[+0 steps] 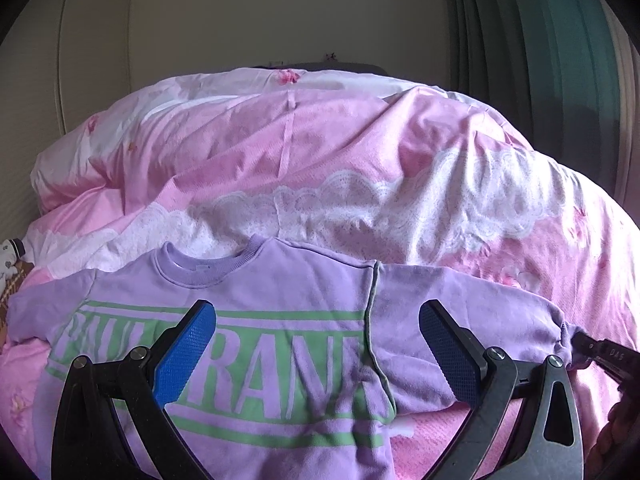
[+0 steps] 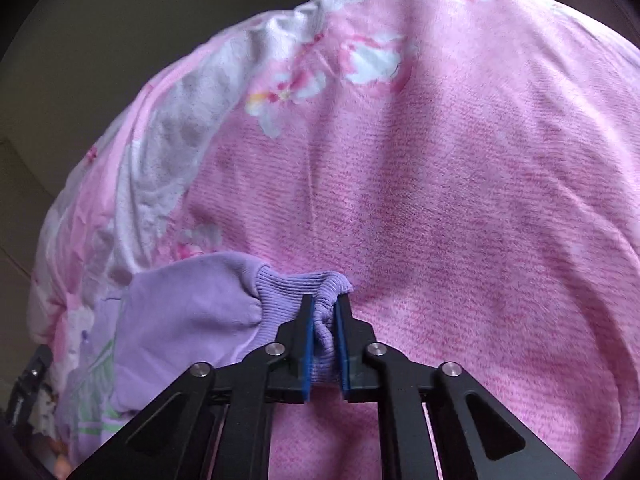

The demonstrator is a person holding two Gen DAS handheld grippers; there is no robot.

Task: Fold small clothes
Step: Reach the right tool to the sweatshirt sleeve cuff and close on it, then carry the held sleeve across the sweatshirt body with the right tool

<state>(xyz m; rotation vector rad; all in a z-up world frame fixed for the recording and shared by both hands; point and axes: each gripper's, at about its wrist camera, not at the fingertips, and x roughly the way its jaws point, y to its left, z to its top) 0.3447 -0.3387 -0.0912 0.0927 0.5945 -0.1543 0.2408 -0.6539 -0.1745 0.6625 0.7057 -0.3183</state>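
1. Left gripper (image 1: 316, 344) first: I see its jaws spread wide above the sweatshirt (image 1: 240, 320), the blue pads (image 1: 186, 350) facing each other with nothing between them; whether the fingers touch the cloth I cannot tell.
2. Under it, the lilac sweatshirt lies front-up on the pink quilt (image 1: 320, 152), ribbed collar (image 1: 208, 264) toward the far side, green lettering (image 1: 248, 364) across the chest.
3. On the left edge of my left wrist view, the sweatshirt's short-looking sleeve (image 1: 44, 312) rests flat on the quilt, near a small white patterned object (image 1: 10, 252) I cannot identify.
4. Moving right in that view, the other sleeve (image 1: 480, 312) stretches out sideways to its cuff (image 1: 568, 340), where the dark tip of the right gripper (image 1: 600, 350) meets it.
5. My right wrist view shows what the left one only hints at: the right gripper (image 2: 324, 312) is pressed nearly together, pinching the ribbed cuff (image 2: 316, 284), with cloth bunched between the blue pads (image 2: 306, 344).
6. To the left of that pinch, the sleeve (image 2: 188, 304) trails back toward the body of the sweatshirt, a strip of green print (image 2: 94, 428) just visible.
7. Rightward, only the pink quilt (image 2: 480, 220) with its white flower print (image 2: 372, 60) fills the right wrist view.
8. Only the left wrist view takes in the wall (image 1: 240, 20) and green curtain (image 1: 560, 60) behind the bed.
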